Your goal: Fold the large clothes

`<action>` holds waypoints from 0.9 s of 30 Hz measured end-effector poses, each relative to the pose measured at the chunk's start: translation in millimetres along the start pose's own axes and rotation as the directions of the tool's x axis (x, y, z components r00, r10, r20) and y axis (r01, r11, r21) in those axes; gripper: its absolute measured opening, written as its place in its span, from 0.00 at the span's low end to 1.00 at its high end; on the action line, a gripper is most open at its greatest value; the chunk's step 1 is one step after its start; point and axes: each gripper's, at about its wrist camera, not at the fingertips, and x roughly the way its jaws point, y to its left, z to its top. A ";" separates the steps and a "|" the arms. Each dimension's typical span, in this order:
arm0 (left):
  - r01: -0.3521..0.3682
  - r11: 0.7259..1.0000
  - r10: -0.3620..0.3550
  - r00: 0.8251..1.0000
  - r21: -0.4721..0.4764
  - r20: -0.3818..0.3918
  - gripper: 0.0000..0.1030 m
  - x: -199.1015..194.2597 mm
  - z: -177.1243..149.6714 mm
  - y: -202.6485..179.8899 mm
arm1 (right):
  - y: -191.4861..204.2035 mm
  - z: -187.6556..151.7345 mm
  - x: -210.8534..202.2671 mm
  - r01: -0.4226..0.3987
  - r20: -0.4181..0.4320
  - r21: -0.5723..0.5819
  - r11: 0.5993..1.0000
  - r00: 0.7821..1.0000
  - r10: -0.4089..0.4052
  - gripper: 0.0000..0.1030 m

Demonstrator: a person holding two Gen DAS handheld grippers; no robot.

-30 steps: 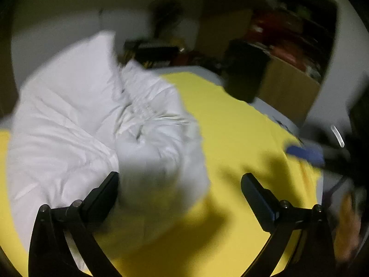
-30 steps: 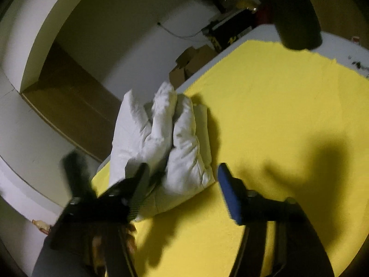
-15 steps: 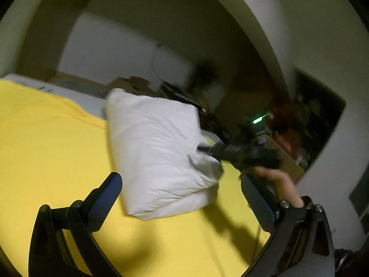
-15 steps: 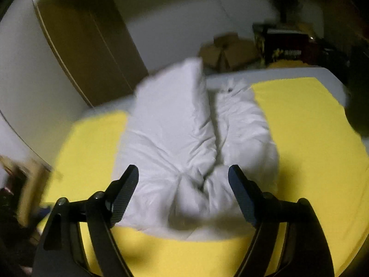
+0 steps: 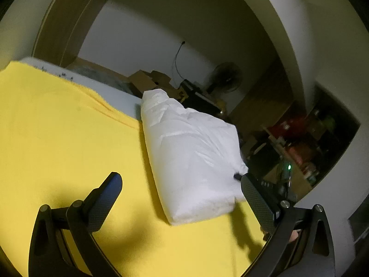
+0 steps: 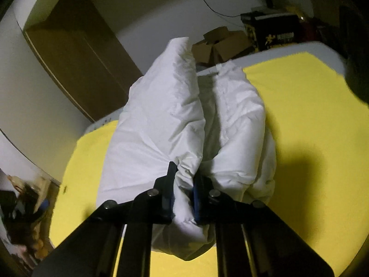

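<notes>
While the folded white jacket (image 6: pixel 184 124) lay lengthwise toward the far edge of the yellow cloth (image 5: pixel 57 138), the right gripper (image 6: pixel 183 180) was closing on its near fold; the left gripper (image 5: pixel 180 198) gaped empty.

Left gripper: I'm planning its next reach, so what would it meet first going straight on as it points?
Probably the yellow cloth: the open left gripper tilts down at bare cloth, with the white padded garment just right of centre; depth is unclear.

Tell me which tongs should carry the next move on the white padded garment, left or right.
Right. The right tongs are closing on a fold of the white padded garment, fabric pinched between the pads. The left tongs stand open beside it over the yellow cloth, holding nothing.
</notes>
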 end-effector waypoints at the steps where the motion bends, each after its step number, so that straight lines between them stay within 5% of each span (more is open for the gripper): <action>1: -0.024 1.000 0.024 1.000 0.018 -0.008 1.00 7.8 5.9 -3.8 | -5.1 -2.8 7.0 -0.021 -0.007 0.022 1.000 1.000 0.021 0.11; 5: -0.126 0.988 0.131 0.990 0.090 -0.050 1.00 50.6 32.0 -25.5 | -24.8 -16.9 29.0 -0.087 0.017 0.055 0.995 0.996 0.086 0.11; 11: -0.286 0.925 0.303 0.953 0.251 -0.030 1.00 141.2 69.4 -52.7 | -32.9 -30.3 41.1 -0.101 0.036 0.012 0.995 0.994 0.101 0.12; 17: -0.287 0.938 0.310 0.946 0.193 -0.098 1.00 252.2 111.5 -41.1 | -30.5 -40.9 32.2 -0.126 0.063 -0.037 0.991 0.990 0.128 0.12; 20: -0.195 0.963 0.236 0.943 0.187 -0.236 1.00 306.8 114.6 -35.1 | -32.0 -40.3 34.0 -0.125 0.061 -0.049 0.991 0.990 0.127 0.12; 22: -0.181 0.960 0.240 0.926 0.215 -0.290 0.99 330.1 110.2 -36.1 | -33.9 -43.5 32.4 -0.126 0.059 -0.052 0.991 0.990 0.129 0.12; 27: -0.258 0.895 0.383 0.863 0.365 -0.329 1.00 375.6 92.8 -40.3 | -32.4 -42.2 31.6 -0.124 0.052 -0.049 0.991 0.991 0.126 0.12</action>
